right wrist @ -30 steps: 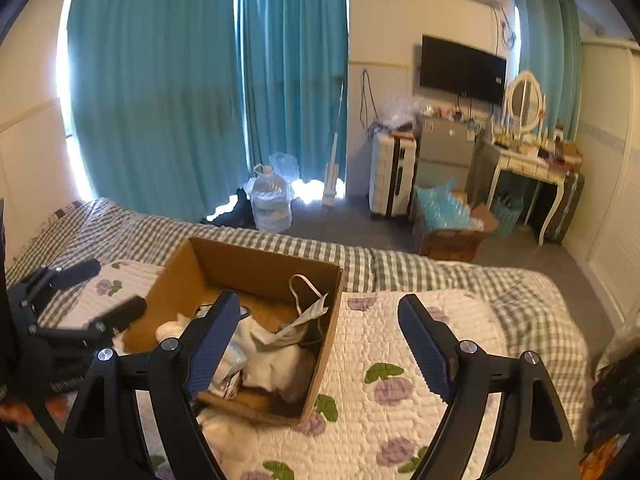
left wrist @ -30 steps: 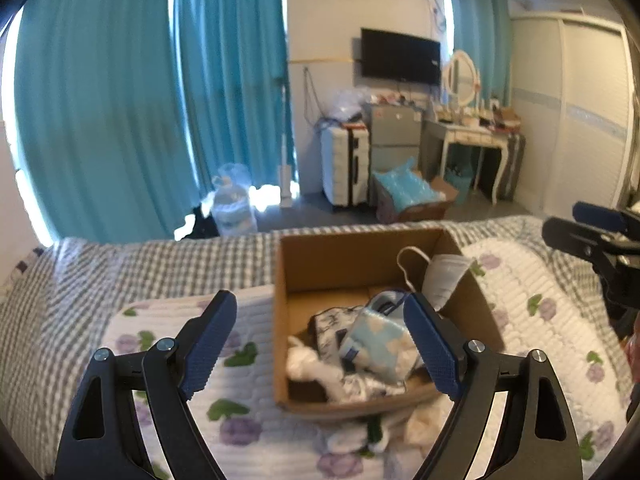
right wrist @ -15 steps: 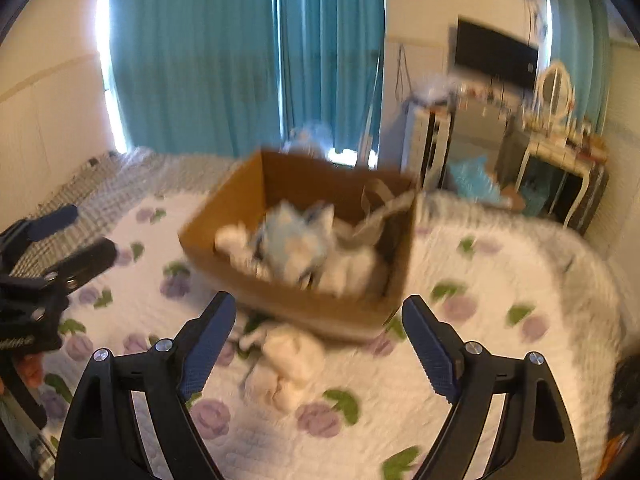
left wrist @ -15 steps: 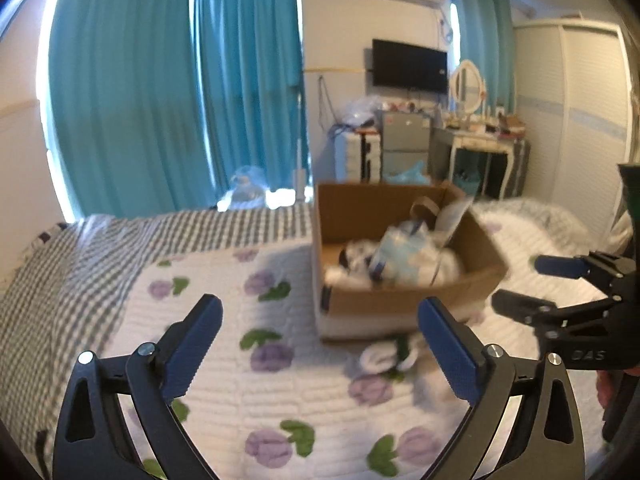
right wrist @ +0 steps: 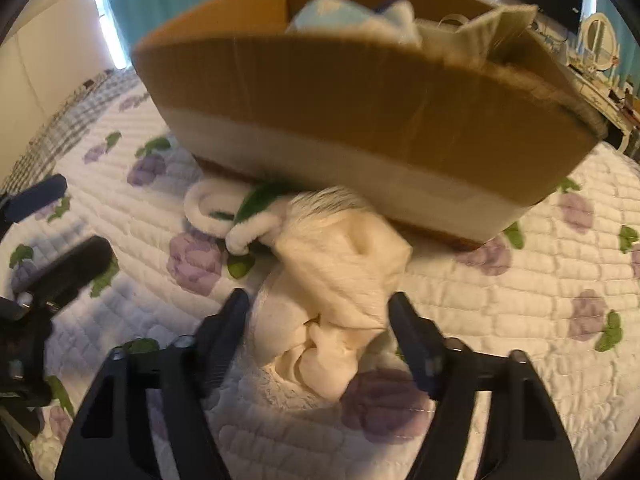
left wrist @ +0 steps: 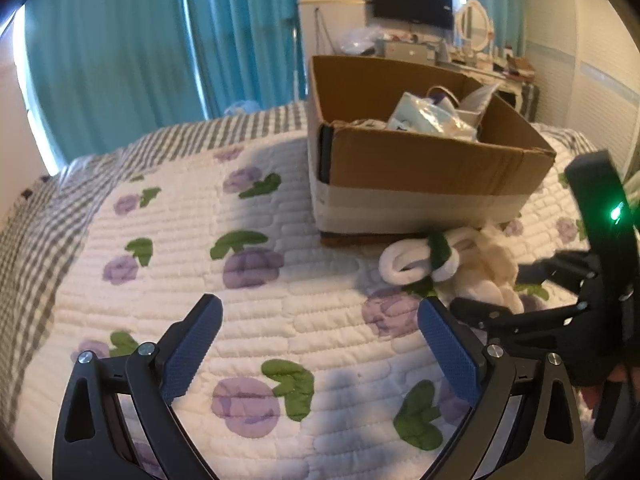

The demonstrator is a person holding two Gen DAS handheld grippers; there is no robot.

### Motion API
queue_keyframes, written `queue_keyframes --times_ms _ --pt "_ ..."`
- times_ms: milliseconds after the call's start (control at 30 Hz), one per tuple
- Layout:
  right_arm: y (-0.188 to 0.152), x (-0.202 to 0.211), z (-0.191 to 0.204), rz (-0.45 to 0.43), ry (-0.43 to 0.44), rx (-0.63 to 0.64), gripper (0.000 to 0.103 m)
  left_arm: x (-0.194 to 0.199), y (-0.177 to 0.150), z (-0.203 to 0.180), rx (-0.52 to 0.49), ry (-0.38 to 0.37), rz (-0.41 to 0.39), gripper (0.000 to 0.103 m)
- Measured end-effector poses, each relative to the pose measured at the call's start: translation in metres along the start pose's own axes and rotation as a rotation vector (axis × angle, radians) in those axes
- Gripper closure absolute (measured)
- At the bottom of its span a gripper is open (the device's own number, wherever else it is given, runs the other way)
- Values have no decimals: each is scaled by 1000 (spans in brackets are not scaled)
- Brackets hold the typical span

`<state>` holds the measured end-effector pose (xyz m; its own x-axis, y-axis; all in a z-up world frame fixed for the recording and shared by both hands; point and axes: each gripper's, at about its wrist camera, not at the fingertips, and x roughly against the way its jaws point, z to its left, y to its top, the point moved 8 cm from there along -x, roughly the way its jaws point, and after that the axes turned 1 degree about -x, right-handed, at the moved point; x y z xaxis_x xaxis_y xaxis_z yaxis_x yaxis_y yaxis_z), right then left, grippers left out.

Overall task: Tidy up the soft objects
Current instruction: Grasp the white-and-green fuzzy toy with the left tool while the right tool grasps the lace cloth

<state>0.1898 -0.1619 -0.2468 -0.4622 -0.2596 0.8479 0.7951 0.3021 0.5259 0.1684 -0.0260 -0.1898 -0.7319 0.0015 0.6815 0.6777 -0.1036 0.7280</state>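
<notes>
Low over the bed, the right gripper straddles a cream cloth in front of the cardboard box, fingers wide, not yet gripping. Left gripper hovers wide open, empty, beside a rolled sock near the box.

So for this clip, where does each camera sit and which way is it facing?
Left wrist: low over the quilt, looking along the open left gripper toward the cardboard box; the right gripper shows at right.
Right wrist: close above the cream cloth, its open fingers either side of it, facing the box wall; the left gripper's fingers show at left.
Shared: box, cloth, white-and-green rolled socks, quilt.
</notes>
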Motion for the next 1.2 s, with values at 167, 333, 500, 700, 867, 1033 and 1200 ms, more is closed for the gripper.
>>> queue_keyframes --times_ms 167,333,500,700,867,1033,1200 --pt "0 23 -8 -47 -13 -7 80 -1 -4 -4 10 -18 3 3" --pt "-1 59 -35 -106 -35 -81 83 7 1 -17 36 -80 -1 3" --pt "5 86 -65 -164 -61 -154 83 2 12 -44 9 -118 8 3" --pt "5 87 -79 -158 -60 -196 83 -35 22 -70 -9 -163 52 5" --pt "4 85 -81 -148 -58 -193 83 -72 19 -76 -2 -168 97 17" --pt "4 79 -80 -133 -63 -191 82 -75 17 -75 17 -234 110 48" --pt "4 81 -76 -141 -78 -168 82 -58 12 -75 -14 -248 96 62"
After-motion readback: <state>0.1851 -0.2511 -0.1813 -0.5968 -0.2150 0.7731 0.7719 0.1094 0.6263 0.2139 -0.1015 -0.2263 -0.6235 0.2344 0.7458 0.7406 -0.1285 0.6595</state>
